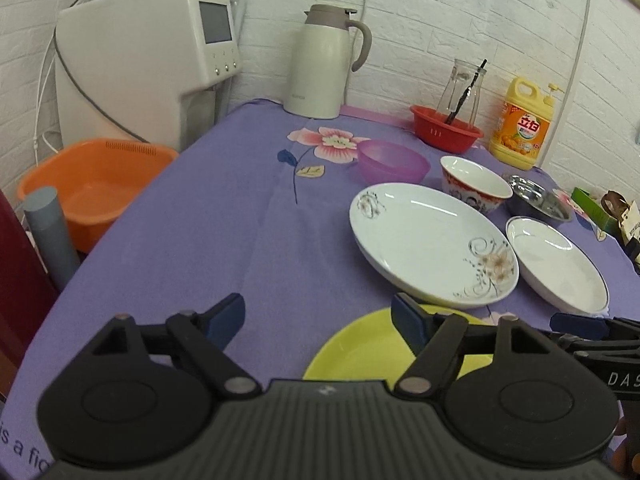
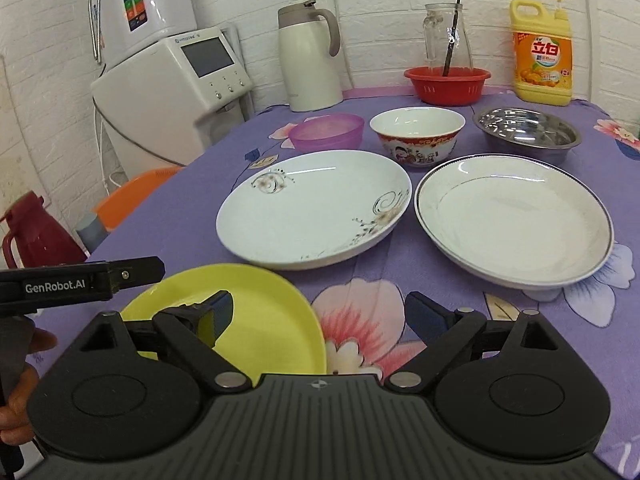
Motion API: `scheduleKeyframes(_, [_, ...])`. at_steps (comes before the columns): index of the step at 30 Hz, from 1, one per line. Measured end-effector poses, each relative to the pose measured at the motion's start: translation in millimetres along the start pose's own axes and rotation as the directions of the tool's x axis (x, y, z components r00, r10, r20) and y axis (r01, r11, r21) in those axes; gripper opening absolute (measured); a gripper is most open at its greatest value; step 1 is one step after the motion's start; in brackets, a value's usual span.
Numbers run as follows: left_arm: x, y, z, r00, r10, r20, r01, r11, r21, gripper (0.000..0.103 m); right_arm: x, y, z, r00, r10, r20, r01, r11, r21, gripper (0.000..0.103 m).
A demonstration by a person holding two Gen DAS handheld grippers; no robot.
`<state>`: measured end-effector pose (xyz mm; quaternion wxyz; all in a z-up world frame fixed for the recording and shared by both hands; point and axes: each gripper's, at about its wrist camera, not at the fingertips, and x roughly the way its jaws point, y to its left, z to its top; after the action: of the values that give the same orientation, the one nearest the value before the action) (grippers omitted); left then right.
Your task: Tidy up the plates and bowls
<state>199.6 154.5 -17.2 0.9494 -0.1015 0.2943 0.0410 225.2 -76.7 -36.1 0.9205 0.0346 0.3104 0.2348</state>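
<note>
Two hand-held grippers hang over a counter draped in a purple floral cloth [image 2: 192, 208]. The left hand-held gripper [image 1: 318, 318] stands spread apart with nothing between its blue pads, which hover above the cloth and the near edge of a round yellow-green plastic plate [image 1: 372, 348]. The right hand-held gripper [image 2: 320, 312] is likewise released and empty, its left pad over that same plate [image 2: 264, 312]. Beyond lie a large white floral-patterned ceramic plate [image 2: 316, 208] and, just beside it, a white silver-rimmed ceramic plate [image 2: 516, 220]. Behind them stand a translucent purple plastic bowl [image 2: 326, 130], a red-and-white patterned ceramic bowl [image 2: 416, 132] and a round steel bowl [image 2: 526, 130].
</note>
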Motion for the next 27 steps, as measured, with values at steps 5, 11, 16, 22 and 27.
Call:
scheduleKeyframes(5, [18.0,-1.2,15.4,1.0,-0.001,0.004,0.001,1.0,0.0,0.074,34.6,-14.9,22.3,0.996,0.062,-0.064,-0.057,0.995,0.08,0.103])
scheduleKeyframes(11, [42.6,5.7,28.2,0.999,-0.012,-0.038,0.012,1.0,0.007,0.074,56.5,-11.0,38.6,0.992,0.068,-0.103,-0.06,0.995,0.077,0.103])
scheduleKeyframes(16, [50.9,17.5,41.3,1.0,0.002,-0.029,-0.002,1.0,0.01,0.074,65.9,-9.5,42.7,0.99,0.042,-0.134,-0.035,0.998,0.053,0.103])
scheduleKeyframes(22, [59.7,23.2,51.0,0.999,0.021,-0.036,-0.021,1.0,0.012,0.075,78.5,3.6,48.4,0.983,0.078,-0.165,-0.079,0.997,0.002,0.103])
scheduleKeyframes(27, [75.8,24.2,60.9,0.998,0.002,-0.064,-0.002,1.0,0.01,0.075,80.7,-2.7,57.5,0.99,0.039,-0.137,-0.043,0.999,-0.027,0.103])
